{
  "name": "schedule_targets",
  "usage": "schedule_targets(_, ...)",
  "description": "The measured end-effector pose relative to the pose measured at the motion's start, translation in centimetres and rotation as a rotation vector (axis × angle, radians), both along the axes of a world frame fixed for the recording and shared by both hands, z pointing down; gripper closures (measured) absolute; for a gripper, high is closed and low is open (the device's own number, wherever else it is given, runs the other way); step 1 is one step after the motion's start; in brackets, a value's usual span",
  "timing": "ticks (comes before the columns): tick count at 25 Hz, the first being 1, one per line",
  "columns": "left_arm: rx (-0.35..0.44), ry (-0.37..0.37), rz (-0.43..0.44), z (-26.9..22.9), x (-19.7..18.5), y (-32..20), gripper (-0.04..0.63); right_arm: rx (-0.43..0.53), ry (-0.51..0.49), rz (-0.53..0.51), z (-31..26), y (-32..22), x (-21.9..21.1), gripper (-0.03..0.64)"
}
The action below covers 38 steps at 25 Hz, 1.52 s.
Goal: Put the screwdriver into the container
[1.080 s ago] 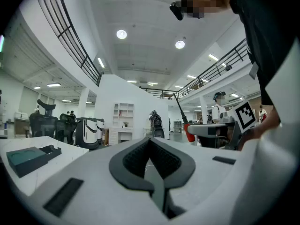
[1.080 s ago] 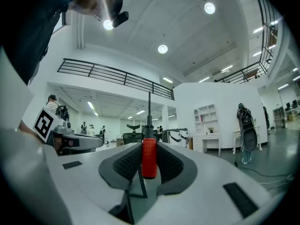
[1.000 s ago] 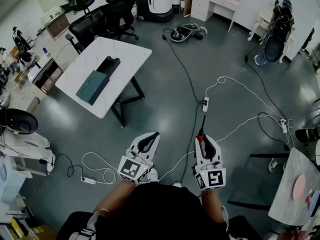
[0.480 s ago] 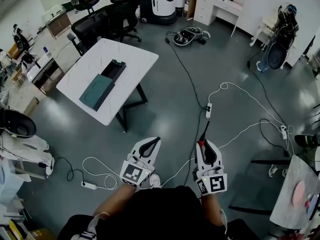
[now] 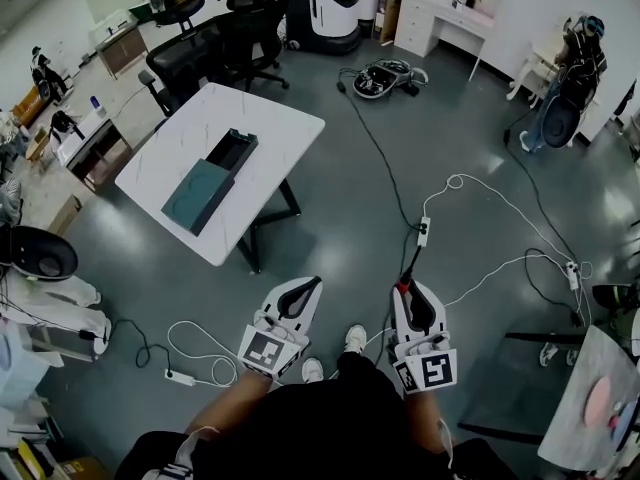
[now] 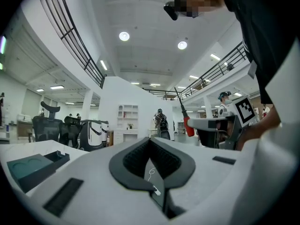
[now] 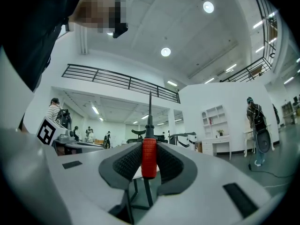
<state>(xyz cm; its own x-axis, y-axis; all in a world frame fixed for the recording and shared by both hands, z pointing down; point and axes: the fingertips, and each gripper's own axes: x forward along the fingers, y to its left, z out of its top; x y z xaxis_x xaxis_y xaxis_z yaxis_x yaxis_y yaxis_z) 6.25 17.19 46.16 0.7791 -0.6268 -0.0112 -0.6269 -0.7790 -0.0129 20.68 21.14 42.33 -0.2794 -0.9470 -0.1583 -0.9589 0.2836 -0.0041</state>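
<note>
My right gripper [image 5: 405, 287] [image 7: 149, 144] is shut on a screwdriver [image 5: 411, 266] [image 7: 149, 157] with a red handle; its thin dark shaft points forward past the jaws. Beside it, my left gripper [image 5: 312, 283] [image 6: 150, 141] is shut with nothing between its pads. In the head view the container [image 5: 198, 190], a dark teal box with an open black part at its far end, lies on a white table [image 5: 270, 118] well ahead and to the left of both grippers. It also shows at the left edge of the left gripper view, as a teal box [image 6: 27, 166].
White cables and a power strip [image 5: 424, 231] run over the grey floor ahead of the grippers. Black office chairs [image 5: 215, 46] stand behind the table. A round device [image 5: 385, 76] lies on the floor farther off. Another table [image 5: 592, 388] is at the lower right.
The person has walked forward: the table and container sit lower and nearer in the head view. Both grippers keep their pose, and the screwdriver stays in the right one.
</note>
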Motion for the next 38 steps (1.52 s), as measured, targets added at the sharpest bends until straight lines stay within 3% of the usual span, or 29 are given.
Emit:
schedule_targets(5, -0.027, -0.017, -0.037, -0.1, 1.5, -3.1, 0.591, 0.005, 0.021, -0.036, -0.5, -3.8, 1.4, 0.506)
schedule_targets(8, 0.004, -0.022, -0.051, -0.3, 2.6, -4.8, 0.591, 0.005, 0.021, -0.069, -0.4, -5.8, 2.3, 0.506)
schedule_targets(22, -0.001, -0.044, -0.193, -1.3, 5.9, -9.8, 0.591, -0.004, 0.031, -0.224, -0.5, -12.7, 5.7, 0.506)
schedule_targets(29, -0.018, -0.048, -0.257, -1.0, 4.9, -11.3, 0.591, -0.013, 0.014, -0.268, -0.2, -15.5, 5.2, 0.506)
schedule_targets(38, 0.000, -0.055, -0.297, -1.0, 1.5, -17.4, 0.591, -0.002, 0.019, -0.303, -0.3, -22.3, 1.5, 0.506)
